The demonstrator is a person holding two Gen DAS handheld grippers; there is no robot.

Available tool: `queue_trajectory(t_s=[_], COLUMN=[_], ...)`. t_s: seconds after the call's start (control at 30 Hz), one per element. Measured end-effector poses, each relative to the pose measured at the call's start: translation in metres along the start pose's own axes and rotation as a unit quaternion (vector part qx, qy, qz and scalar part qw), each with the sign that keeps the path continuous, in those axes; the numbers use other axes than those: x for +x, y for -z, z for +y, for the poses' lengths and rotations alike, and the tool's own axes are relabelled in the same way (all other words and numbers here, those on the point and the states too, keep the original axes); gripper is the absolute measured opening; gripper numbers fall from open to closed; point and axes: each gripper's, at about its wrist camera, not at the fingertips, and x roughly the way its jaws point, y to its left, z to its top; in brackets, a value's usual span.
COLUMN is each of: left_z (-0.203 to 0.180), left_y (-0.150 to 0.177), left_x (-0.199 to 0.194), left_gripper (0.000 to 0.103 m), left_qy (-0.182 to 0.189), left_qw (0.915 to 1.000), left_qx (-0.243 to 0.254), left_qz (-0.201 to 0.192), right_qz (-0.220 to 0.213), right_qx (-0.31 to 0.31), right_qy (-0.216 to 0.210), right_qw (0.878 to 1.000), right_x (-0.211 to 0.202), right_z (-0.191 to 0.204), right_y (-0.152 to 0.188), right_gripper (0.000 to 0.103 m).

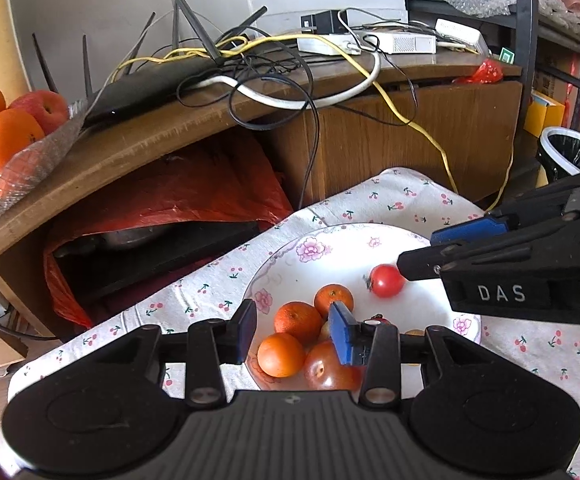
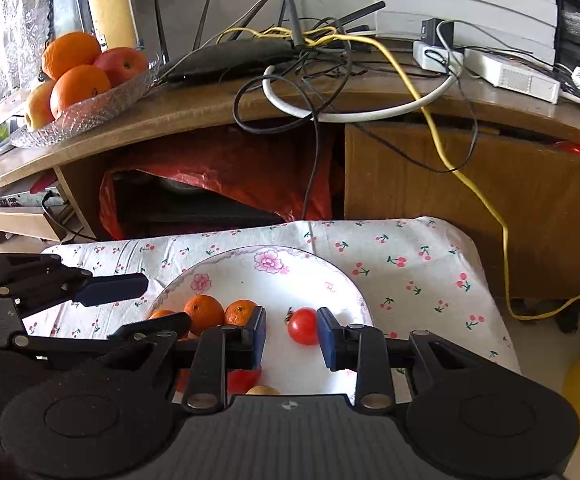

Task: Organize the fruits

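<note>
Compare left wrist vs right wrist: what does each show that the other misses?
Left wrist only: a lined bin at far right, and a large tomato under the open left gripper.

Right wrist only: a lace curtain at far left, and the small tomato sitting between the open right gripper's fingers, untouched.

Both: the floral plate with tangerines, the cherry-print cloth, the glass fruit dish and the router on the wooden desk.

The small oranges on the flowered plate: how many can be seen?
3. One small orange lies farthest back, one in front of it, and one nearest the left gripper. The fingers may hide others.
</note>
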Motion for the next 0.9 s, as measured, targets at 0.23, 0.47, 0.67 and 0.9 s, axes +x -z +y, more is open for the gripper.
queue_trajectory(t_s=[0.23,0.47,0.67,0.9], left_z=[-0.002,-0.007,-0.009,-0.016], left_y=[0.007,0.027,0.041,0.047], left_x=[-0.014,-0.034,-0.055,-0.077], left_gripper=[0.055,0.066,0.085,0.101], left_qy=[-0.007,-0.023,-0.045,-0.072], left_qw=[0.9999,0.9994,0.9981,0.9959], left_qx=[-0.015,-0.027,-0.04,-0.049], left_qz=[-0.001,-0.006,-0.014,-0.026], right_qz=[0.003,0.008,0.01,0.007], right_qx=[-0.005,-0.011,-0.015,-0.013], right_qy=[0.005,0.013,0.02,0.031], right_qw=[1.0,1.0,1.0,0.999], right_x=[-0.012,-0.031,-0.051,-0.072], right_z=[0.002,0.006,0.012,0.018], right_y=[0.006,0.02,0.035,0.05], right_gripper=[0.025,0.026,0.027,0.033])
